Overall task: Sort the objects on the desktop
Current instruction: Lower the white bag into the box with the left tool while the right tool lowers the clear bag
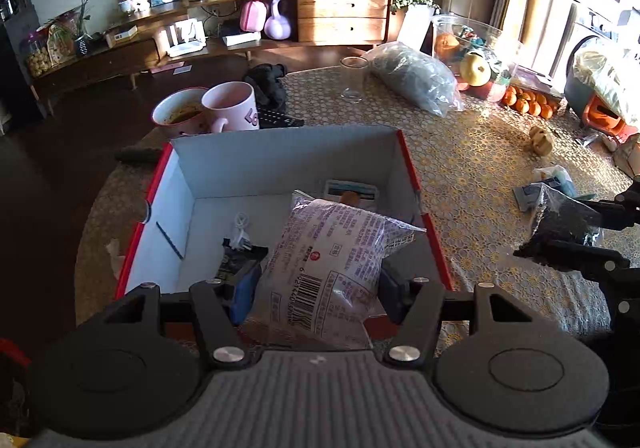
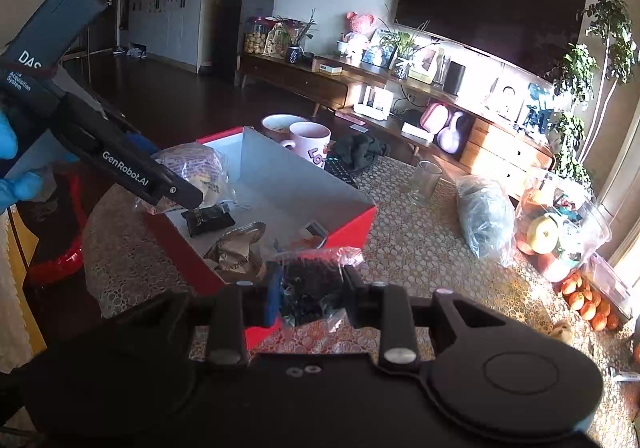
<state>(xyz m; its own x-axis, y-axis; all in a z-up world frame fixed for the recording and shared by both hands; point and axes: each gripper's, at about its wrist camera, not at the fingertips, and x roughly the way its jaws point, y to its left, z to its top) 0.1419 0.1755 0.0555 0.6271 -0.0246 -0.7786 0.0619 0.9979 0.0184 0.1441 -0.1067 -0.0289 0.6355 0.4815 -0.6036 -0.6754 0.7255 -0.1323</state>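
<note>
Left gripper: the black 2-finger left gripper (image 1: 314, 290) is about half open, its blue pads pressed on either side of a puffy clear plastic snack packet printed in purple with a barcode (image 1: 324, 260).
Snack packet: held above the near edge of the box, its far end reaching over the box's inside.
Right gripper: the black 2-finger right gripper (image 2: 310, 294) is closed narrowly on a small clear plastic bag of dark bits (image 2: 310, 280).
Dark bag: it sits between the right gripper's blue and black pads, held just outside the box's near right corner, above the tablecloth.
Box: an open cardboard box with red outer walls and pale grey inner walls (image 1: 280, 156) stands on the table.
Inside the box: a small black packet (image 2: 208, 218), a crumpled tan wrapper (image 2: 238, 252), a coiled white cable (image 1: 241, 222) and a flat blue-and-white card against the far wall (image 1: 352, 190).
Table: a round table under a gold-patterned lace cloth (image 1: 480, 184).
Behind the box: a pink-and-white mug (image 1: 234, 106) touching a white bowl with a red rim (image 1: 180, 114); a black cloth bundle (image 1: 272, 84) just beside them.
Further right: an empty clear glass (image 1: 354, 82), a large clear bag of grey-green stuff (image 1: 416, 78) and a clear tub of fruit (image 1: 476, 56).
Person: a blue-gloved hand (image 2: 12, 152) grips the left gripper's handle.
</note>
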